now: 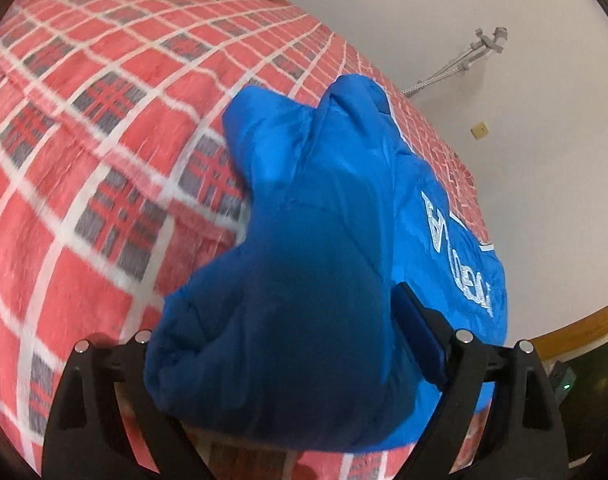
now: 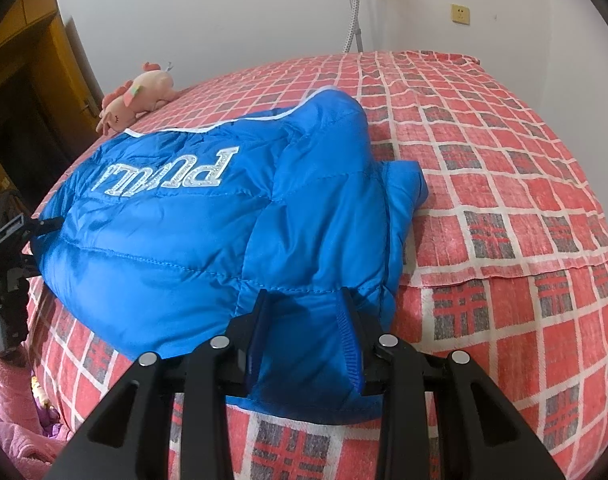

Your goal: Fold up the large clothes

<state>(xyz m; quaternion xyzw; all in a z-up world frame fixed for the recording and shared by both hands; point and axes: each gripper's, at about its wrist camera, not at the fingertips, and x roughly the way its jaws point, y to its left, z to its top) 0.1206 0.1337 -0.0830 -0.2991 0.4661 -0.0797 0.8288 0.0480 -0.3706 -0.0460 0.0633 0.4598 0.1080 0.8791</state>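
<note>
A blue puffer jacket (image 2: 208, 232) lies in a rumpled heap on the near side of a bed covered in a red-and-white checked blanket (image 2: 504, 168), and we are working it from both ends.

Our right gripper (image 2: 304, 332) tilts down at the near edge of the heap, its black fingers (image 2: 354, 320) clamped on a padded fold ending in a ribbed blue cuff; the fabric fills the narrow gap between them and bulges out below. Our left gripper (image 1: 288, 344) also angles downward, over the opposite end of the garment. Its jaws stand wide apart around a thick, dark-shadowed bunch of the quilted cloth. One blue-padded finger (image 1: 420, 336) is visible beside the bundle on the right, while the other is buried behind the fabric, so we cannot tell whether the pads are actually pressing on it. From the right wrist view, that left tool shows as black hardware at the far left edge of the garment.

The jacket is glossy and stitched in horizontal channels, with large white lettering (image 2: 172, 176) studded with small stones across one panel and a thin white trim along the far edge. A sleeve or flap (image 2: 404, 192) spills off to the right onto the blanket.

A pink plush toy (image 2: 138, 96) rests on the bed beyond the jacket, at the far left. Behind the bed we see a white wall (image 2: 224, 12) with a yellowed socket (image 2: 460, 14).
</note>
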